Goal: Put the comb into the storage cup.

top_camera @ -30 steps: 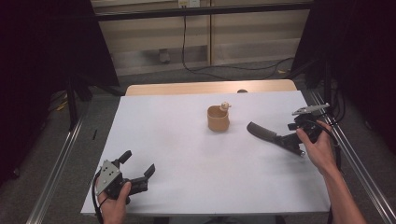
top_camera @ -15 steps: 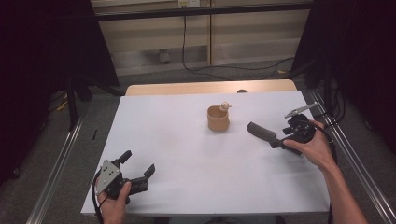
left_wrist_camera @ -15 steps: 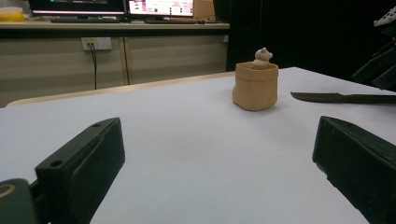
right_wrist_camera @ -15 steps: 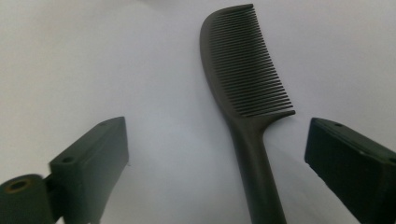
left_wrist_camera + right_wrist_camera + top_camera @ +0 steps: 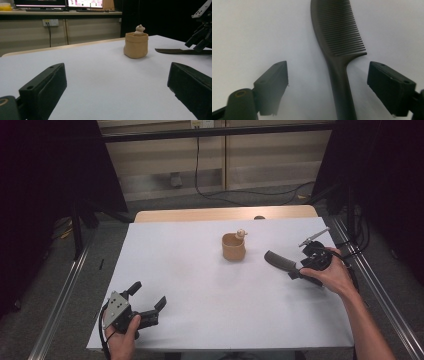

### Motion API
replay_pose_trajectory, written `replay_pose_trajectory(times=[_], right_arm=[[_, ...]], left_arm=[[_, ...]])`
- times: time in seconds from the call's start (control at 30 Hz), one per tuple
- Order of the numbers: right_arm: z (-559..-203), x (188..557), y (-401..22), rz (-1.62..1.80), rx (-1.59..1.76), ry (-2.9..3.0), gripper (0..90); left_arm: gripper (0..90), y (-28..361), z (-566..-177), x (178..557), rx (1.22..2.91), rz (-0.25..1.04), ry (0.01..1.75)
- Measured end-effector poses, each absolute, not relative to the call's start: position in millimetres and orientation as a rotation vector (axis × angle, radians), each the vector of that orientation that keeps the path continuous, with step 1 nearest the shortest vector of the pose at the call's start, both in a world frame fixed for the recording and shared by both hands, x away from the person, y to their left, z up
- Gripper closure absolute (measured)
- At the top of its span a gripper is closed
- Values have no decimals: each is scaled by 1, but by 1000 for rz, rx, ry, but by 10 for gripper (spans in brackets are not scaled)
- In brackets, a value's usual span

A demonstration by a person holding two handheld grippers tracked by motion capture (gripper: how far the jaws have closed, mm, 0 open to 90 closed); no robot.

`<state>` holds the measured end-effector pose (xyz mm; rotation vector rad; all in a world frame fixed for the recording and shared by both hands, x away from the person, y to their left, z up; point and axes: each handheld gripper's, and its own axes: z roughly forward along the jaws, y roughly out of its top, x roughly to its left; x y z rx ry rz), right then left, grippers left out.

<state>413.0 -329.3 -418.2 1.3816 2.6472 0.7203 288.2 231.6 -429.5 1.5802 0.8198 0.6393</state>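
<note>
- A dark comb lies flat on the white table, its handle running between the jaws of the right gripper; nothing is lifted yet.
- In the right gripper view the jaws stand apart on either side of the handle, with bare table showing between each pad and the comb, so no grip is made. The jaws have just been closing in on the handle.
- By the look of it, the pick-up is at its very start: the gripper is lined up, but the squeeze, the lift and any carrying are all left to do.
- From the high view, the comb rests at the table's right side, teeth end pointing toward the middle, a little to the right of a small tan pot with a pale figure on its rim. Pot and comb lie near each other but apart.
- The right hand comes in from the lower right, forearm angled up the table edge, holding its gripper low over the handle and tipped down at the table.
- The left gripper sits in the left hand at the near left corner, well apart from the comb and pot, resting low by the table's edge.
- Its jaws are wide apart with nothing between them; the left gripper view looks level across the table to the pot.
</note>
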Motion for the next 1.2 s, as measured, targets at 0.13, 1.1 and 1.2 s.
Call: replay_pose_trajectory(times=[0.13, 1.1, 1.2], right_arm=[[-417, 416, -330, 678, 1381, 2672, 261], [-426, 424, -324, 461, 1243, 2750, 616], [-426, 426, -323, 446, 1238, 2760, 618]], left_arm=[[25, 231, -430, 289, 1586, 635, 819], [25, 229, -431, 289, 1606, 630, 817], [25, 227, -431, 290, 1605, 627, 813]])
